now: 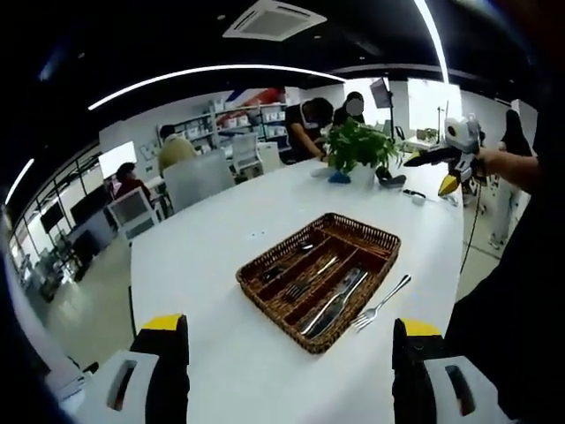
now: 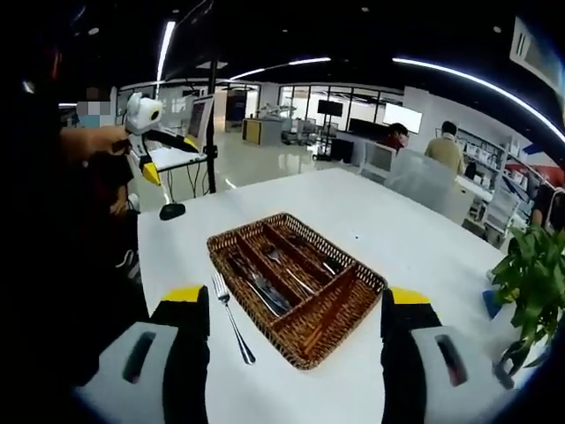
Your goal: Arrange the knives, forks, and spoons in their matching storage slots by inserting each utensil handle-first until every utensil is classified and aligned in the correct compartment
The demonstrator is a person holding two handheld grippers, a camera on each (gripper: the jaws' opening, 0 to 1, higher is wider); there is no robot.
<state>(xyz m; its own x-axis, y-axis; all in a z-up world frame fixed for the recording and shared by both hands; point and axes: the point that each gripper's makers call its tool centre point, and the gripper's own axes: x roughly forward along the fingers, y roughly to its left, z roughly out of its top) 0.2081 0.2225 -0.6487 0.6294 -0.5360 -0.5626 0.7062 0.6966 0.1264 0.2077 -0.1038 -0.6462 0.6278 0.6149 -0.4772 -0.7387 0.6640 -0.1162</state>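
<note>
A brown wicker cutlery tray (image 1: 265,296) with long slots lies on the white table (image 1: 212,256). Knives (image 1: 334,305) fill its nearest slot, and other utensils lie in the slots beyond. One fork (image 1: 381,305) rests on the table just outside the tray, and also appears as the fork (image 2: 231,320) left of the tray (image 2: 344,322). My left gripper (image 1: 287,371) is open and empty, short of the tray. My right gripper (image 2: 296,358) is open and empty too, with the tray's corner between its jaws. Each gripper is held up in a hand: right gripper (image 1: 455,146), left gripper (image 2: 146,119).
A potted plant (image 1: 357,146) stands at the table's far end, seen again as the plant (image 2: 530,265). People sit and stand around chairs (image 1: 199,177) beyond the table. The table edge runs close to the fork's side.
</note>
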